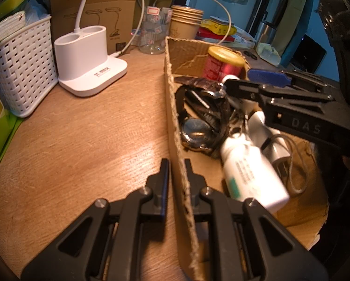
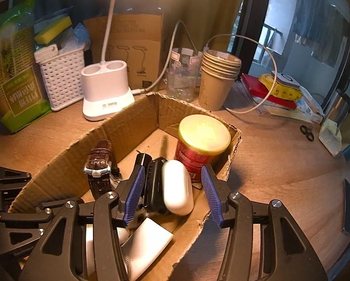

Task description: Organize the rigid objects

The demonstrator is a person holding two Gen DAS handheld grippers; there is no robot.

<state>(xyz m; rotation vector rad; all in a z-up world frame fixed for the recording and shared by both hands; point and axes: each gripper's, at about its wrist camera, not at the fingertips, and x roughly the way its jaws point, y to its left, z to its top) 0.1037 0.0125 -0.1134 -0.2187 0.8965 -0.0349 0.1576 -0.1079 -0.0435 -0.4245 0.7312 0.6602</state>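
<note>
The left gripper [image 1: 176, 164] pinches the torn brown cardboard box's [image 1: 177, 126] wall. The right gripper's [image 2: 172, 182] blue-padded jaws gape around a blurred white oval case [image 2: 176, 187], untouched; a red yellow-lidded can [image 2: 201, 145] stands just beyond.

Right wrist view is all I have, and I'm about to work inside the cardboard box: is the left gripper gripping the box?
Observer: Yes. The left gripper is shut on the side wall of the cardboard box, with one finger inside and one outside.
Operator: Is anything lying in the box that I can't see?
Observer: A round metal watch lies against that clamped wall, next to a white bottle.
</note>
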